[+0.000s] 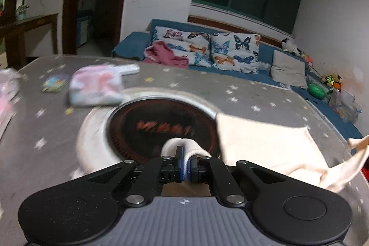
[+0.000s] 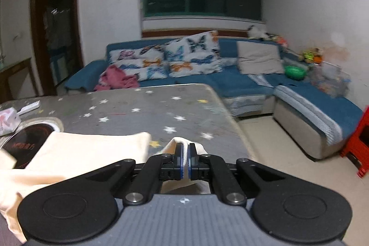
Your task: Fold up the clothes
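The left claw (image 1: 185,161) is pinched tight on a bunched edge of the cream garment (image 1: 272,149), which lies smooth and pale across the star-print bench (image 1: 184,84) and half-hides a round cooktop (image 1: 161,126). The right claw (image 2: 185,161) nips another fold; motion blurs the folded pink clothes (image 1: 96,87).

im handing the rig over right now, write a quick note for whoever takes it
Left gripper: shut on a fold of the cream cloth, above the round burner.
Right gripper: shut on another edge of the same cloth, near the table's right side.
Done: one pink and white garment lies folded at the far left.
Left: lay the cream cloth flat, fold it, stack it.
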{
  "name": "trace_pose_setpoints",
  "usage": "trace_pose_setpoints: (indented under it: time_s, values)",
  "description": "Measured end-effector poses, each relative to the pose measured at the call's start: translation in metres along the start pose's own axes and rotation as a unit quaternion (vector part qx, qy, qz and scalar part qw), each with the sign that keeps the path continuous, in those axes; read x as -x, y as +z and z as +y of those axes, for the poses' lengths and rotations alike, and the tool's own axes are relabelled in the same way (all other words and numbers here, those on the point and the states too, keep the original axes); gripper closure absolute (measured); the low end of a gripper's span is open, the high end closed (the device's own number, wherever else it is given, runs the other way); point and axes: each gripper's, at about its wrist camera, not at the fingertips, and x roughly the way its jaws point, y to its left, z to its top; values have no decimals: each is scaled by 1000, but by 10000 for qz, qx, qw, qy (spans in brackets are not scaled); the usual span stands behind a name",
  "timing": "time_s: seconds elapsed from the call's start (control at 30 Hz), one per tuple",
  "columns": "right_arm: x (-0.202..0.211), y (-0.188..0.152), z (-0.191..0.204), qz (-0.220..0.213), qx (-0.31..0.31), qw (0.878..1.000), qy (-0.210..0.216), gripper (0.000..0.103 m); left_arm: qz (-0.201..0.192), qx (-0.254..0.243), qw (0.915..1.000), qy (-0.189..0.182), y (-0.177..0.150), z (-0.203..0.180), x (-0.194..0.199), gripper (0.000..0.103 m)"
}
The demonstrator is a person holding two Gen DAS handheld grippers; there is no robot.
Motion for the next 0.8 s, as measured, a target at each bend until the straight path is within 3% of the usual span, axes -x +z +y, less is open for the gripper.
trace_pose_setpoints:
  time_s: [0.1, 0.2, 0.33, 0.43, 0.5, 0.67, 0.8]
  values:
    - [13, -19, -22, 79, -171, 9994, -301, 101, 277, 104, 9994, 155, -16, 16, 1, 100]
    - [6, -44, -44, 457, -487, 9957, -642, 101, 605, 219, 9974, 330, -29, 28, -5, 99]
    - [-2, -71, -61, 924, -633, 9899, -866, 101, 760, 77, 9960, 471, -39, 36, -1, 81]
    - [1, -75, -56, 903, -554, 9914, -764, 98, 620, -195, 9977, 205, -39, 23, 12, 61]
    - [1, -73, -53, 859, -515, 9926, -694, 95, 514, -386, 9979, -4, -39, 13, 21, 61]
    - [-14, -73, -47, 880, -532, 9934, -504, 74, 249, -861, 9946, -527, -39, -11, 44, 60]
    - [-32, -76, -52, 948, -643, 9914, -640, 67, 294, -1180, 9849, -1231, -47, -44, 50, 56]
